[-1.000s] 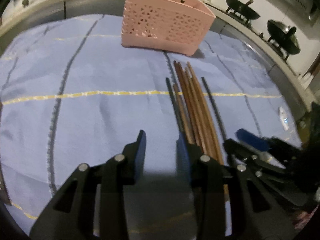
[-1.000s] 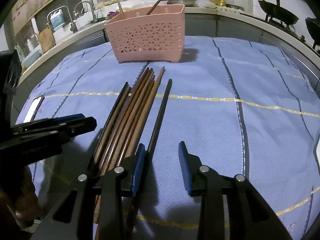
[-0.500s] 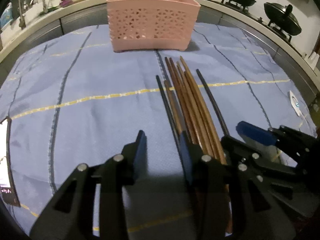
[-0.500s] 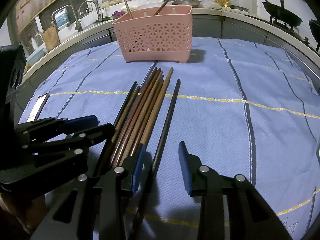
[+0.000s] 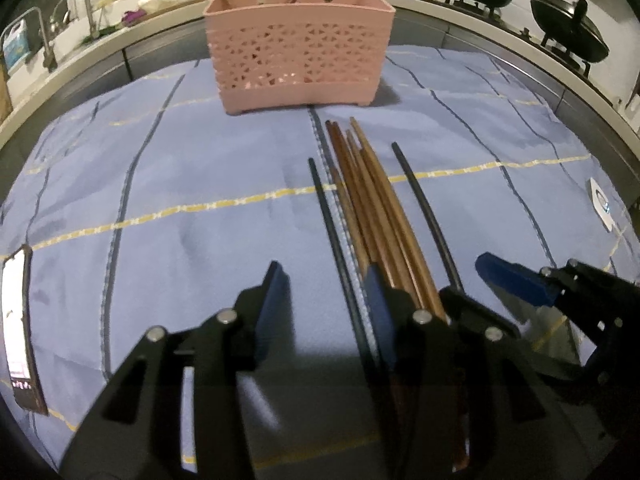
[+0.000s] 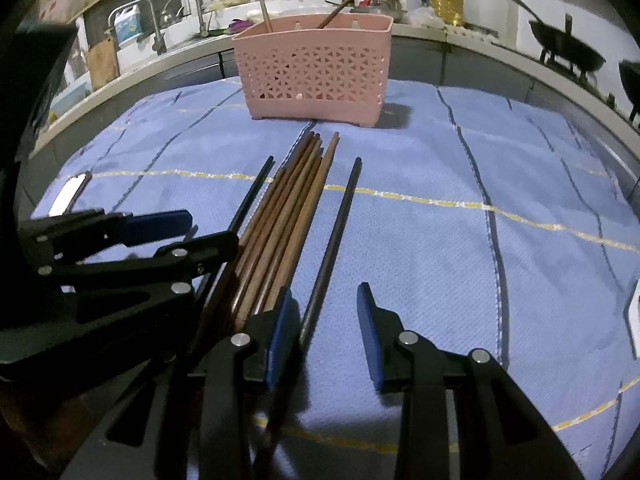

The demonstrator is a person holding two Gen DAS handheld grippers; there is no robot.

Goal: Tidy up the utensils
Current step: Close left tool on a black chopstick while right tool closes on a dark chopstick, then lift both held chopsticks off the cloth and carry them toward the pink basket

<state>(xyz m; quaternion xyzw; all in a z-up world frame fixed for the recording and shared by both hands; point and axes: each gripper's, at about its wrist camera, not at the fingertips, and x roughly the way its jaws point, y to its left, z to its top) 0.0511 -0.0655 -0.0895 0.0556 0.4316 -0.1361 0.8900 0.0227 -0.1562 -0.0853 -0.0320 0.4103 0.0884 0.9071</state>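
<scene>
Several brown chopsticks (image 5: 372, 208) lie in a bundle on the blue cloth, flanked by two black chopsticks (image 5: 326, 216) (image 5: 424, 208). My left gripper (image 5: 324, 304) has its jaws opening, and the left black chopstick lies on the cloth between them, close to the right pad, not pinched. My right gripper (image 6: 324, 332) stands open over the right black chopstick (image 6: 336, 232), which runs beside its left pad. A pink perforated basket (image 5: 300, 52) stands behind, with two utensils sticking out. Each gripper shows in the other's view: the right gripper (image 5: 480, 288), the left gripper (image 6: 200, 232).
A striped blue cloth (image 5: 160, 184) covers the counter. A dark flat phone-like object (image 5: 20, 320) lies at its left edge and a white tag (image 5: 600, 200) at its right. Woks (image 5: 568, 24) sit on a stove at the back right, a sink tap (image 6: 132, 20) at the back left.
The left gripper swung so the basket now sits nearer the middle of its view, and its jaws have widened. The right gripper has hardly moved.
</scene>
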